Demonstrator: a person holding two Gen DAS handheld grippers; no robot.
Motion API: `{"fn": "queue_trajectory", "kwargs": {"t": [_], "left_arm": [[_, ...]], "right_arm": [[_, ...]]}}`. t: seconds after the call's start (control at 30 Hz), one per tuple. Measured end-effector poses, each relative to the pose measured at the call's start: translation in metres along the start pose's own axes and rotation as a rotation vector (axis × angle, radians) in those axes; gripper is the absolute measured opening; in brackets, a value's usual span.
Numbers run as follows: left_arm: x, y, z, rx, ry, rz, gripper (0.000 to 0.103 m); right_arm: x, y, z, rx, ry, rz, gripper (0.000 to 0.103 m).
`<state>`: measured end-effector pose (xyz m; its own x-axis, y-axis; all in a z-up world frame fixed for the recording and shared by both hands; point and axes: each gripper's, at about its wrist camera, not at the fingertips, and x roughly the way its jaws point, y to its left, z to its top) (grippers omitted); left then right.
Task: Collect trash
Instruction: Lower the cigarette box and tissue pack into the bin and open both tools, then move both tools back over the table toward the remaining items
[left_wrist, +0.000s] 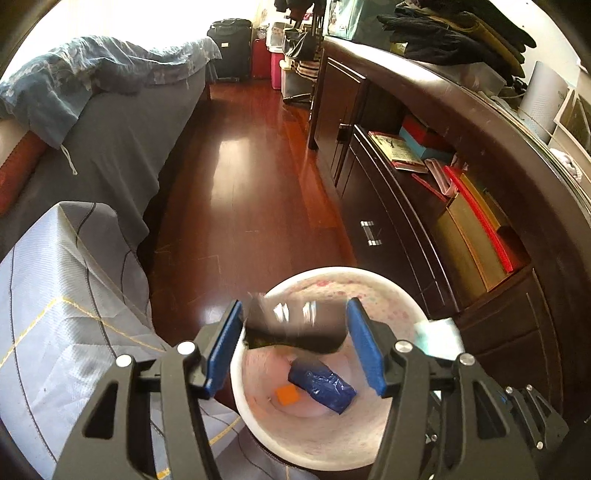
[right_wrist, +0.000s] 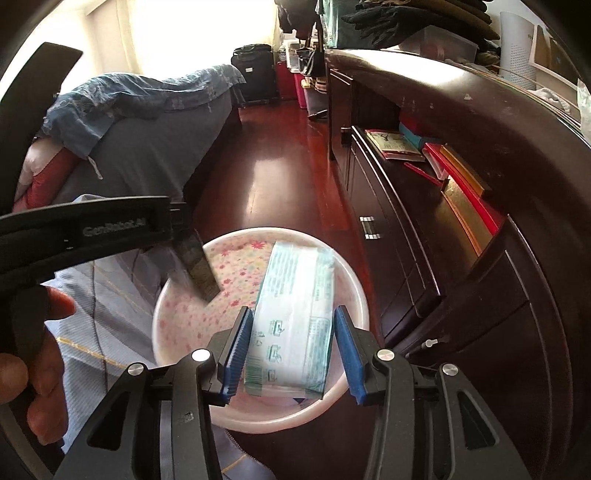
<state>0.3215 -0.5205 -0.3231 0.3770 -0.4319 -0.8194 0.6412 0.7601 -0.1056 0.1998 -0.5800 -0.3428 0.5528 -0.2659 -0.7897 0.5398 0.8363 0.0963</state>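
A white bin (left_wrist: 236, 380) with a pink flowered inside stands on the floor below both grippers. In it lie a blue wrapper (left_wrist: 321, 386) and a small orange piece (left_wrist: 287, 395). My left gripper (left_wrist: 294, 310) hangs over the bin with its jaws apart, and a dark wrapper (left_wrist: 295, 325), blurred, spans the gap between its blue pads. From the right wrist view that dark wrapper (right_wrist: 199, 269) shows just under the left gripper (right_wrist: 177, 221). My right gripper (right_wrist: 292, 312) is over the bin's rim (right_wrist: 354, 288). A white and teal packet (right_wrist: 291, 325) lies loose between its jaws, with a gap at the right pad.
A bed with grey sheet (left_wrist: 110, 147) runs along the left. A dark wood cabinet (left_wrist: 388, 229) with books on an open shelf lines the right. Red wood floor (left_wrist: 240, 166) stretches ahead to suitcases. Light checked fabric (left_wrist: 55, 314) lies beside the bin. A hand (right_wrist: 37, 369) holds the left gripper.
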Motion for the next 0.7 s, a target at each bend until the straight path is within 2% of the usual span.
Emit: {"fn": "queue_trajectory", "kwargs": {"t": [0.07,0.17,0.43,0.7], "left_arm": [[-0.003,0.001,0.001,-0.006,-0.018,-0.007,0.072],[-0.008,0.003,0.002,-0.013,-0.038,-0.005,0.078],[-0.026,0.006,0.005,-0.027,-0.062,-0.010,0.082],[-0.065,0.020,0.001,-0.047,-0.108,0.010,0.084]], "right_arm": [[0.001,-0.002,0.000,0.012,0.000,0.004,0.056],[0.002,-0.005,-0.001,0.020,0.004,0.001,0.058],[-0.007,0.000,-0.003,0.015,0.012,0.018,0.061],[-0.033,0.015,-0.006,0.001,-0.009,0.041,0.066]]}}
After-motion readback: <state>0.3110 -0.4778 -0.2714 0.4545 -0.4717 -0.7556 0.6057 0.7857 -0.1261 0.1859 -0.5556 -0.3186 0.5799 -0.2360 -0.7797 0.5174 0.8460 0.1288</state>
